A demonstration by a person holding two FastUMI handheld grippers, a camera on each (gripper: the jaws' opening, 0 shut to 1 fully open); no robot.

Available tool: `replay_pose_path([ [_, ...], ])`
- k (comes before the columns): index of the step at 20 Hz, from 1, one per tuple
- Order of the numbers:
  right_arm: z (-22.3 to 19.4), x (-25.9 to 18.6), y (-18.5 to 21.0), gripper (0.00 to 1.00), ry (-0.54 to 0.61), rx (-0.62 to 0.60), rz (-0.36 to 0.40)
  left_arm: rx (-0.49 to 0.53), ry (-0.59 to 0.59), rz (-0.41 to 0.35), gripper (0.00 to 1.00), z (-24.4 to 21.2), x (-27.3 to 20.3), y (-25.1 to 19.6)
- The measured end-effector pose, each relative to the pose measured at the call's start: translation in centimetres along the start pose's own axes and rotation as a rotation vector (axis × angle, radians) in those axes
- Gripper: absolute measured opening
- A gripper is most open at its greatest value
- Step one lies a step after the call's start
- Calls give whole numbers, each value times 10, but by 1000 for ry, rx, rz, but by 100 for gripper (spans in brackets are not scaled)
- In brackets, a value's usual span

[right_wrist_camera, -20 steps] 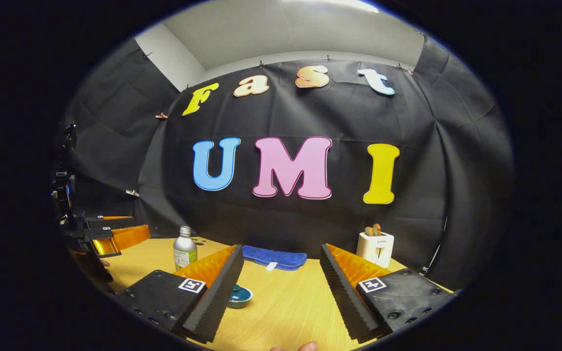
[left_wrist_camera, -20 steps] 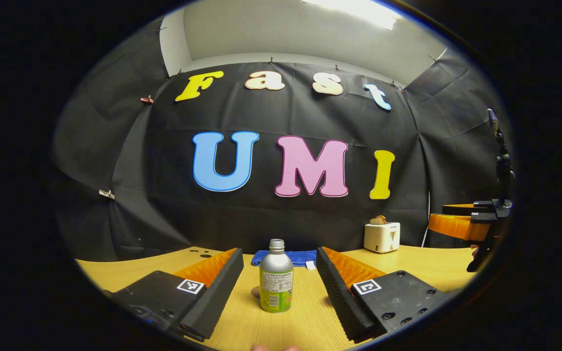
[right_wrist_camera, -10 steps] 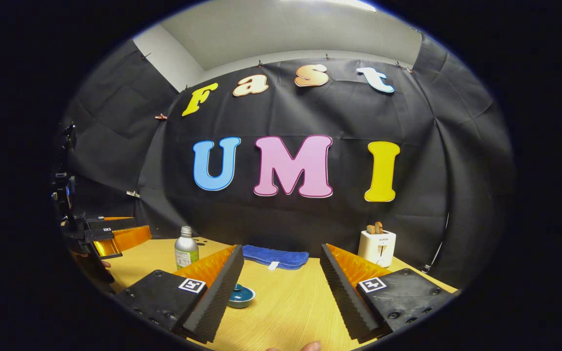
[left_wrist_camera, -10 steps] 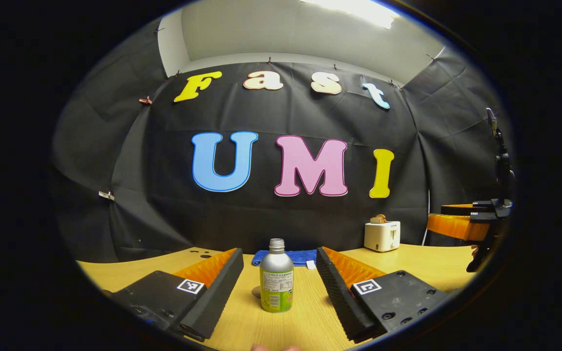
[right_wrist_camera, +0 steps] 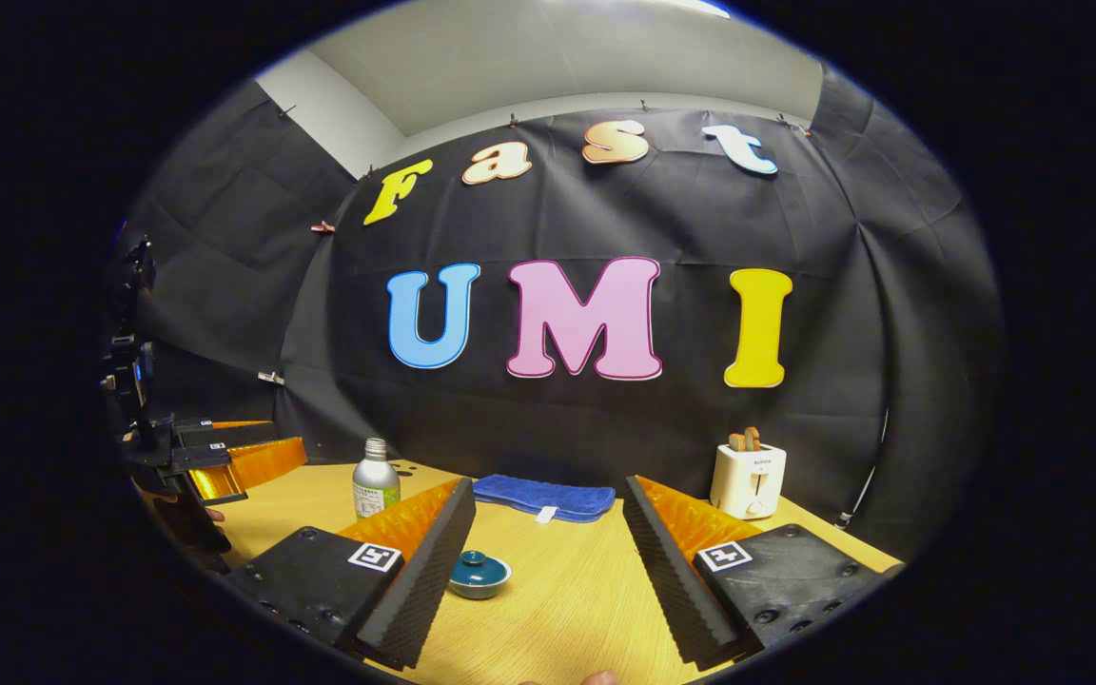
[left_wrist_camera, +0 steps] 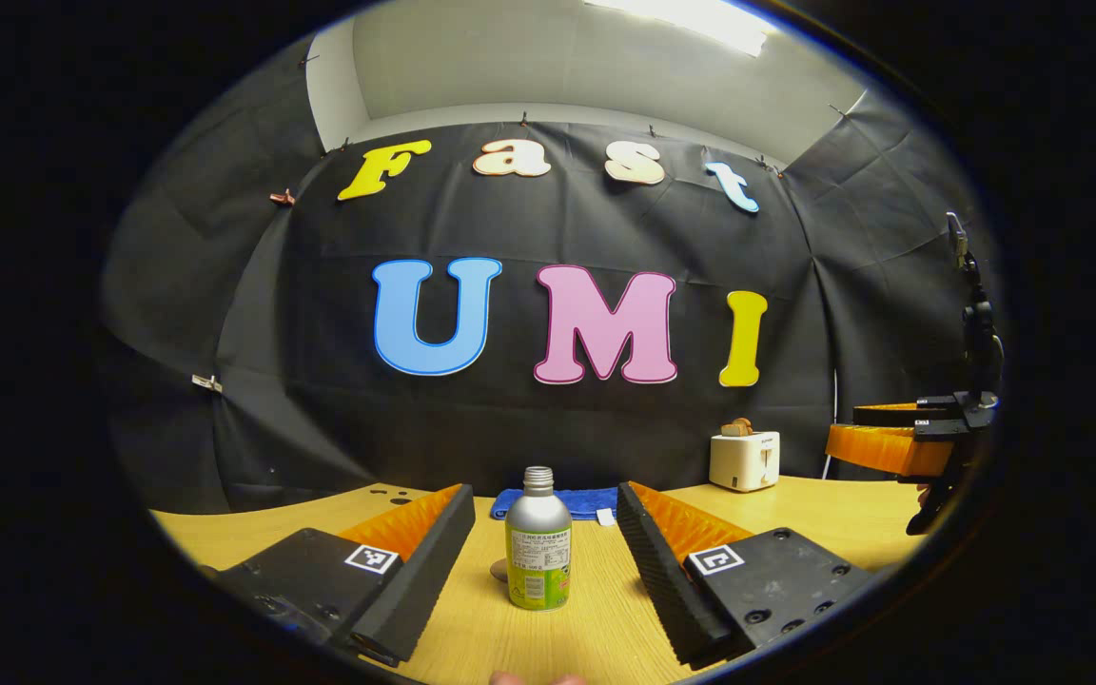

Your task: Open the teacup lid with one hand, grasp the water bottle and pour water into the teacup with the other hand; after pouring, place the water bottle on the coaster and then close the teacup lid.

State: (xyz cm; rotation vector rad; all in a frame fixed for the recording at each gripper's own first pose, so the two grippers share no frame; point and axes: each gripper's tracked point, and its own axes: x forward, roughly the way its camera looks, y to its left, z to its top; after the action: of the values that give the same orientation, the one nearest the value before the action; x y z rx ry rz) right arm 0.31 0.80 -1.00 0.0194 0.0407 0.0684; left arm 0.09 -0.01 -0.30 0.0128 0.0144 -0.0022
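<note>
left gripper view: left gripper spread wide, water bottle upright between its fingers untouched, light wooden table, black cloth wall | right gripper view: right gripper spread apart, lidded teacup by its left finger, blue towel, white toaster

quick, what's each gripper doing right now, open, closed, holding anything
Left gripper: open, holding nothing; the water bottle stands between its fingers, untouched.
Right gripper: open, holding nothing; the teacup lid sits near its left finger.

A blue cloth lies folded on the wooden table, beyond the open jaws. A white toaster stands farther right, near the wall.
</note>
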Motion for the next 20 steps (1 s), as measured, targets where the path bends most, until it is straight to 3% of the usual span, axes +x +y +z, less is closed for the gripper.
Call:
replay_pose_path([
  [5,-11,8,10,96,18,33,28,6,1,7,95,1,0,5],
  [11,-64,59,45,92,168,55,110,0,25,5,95,-6,3,10],
  [16,-125,87,61,77,337,15,160,-6,34,28,95,-8,3,24],
  [20,-145,93,69,65,394,39,172,6,31,42,95,-7,4,31],
])
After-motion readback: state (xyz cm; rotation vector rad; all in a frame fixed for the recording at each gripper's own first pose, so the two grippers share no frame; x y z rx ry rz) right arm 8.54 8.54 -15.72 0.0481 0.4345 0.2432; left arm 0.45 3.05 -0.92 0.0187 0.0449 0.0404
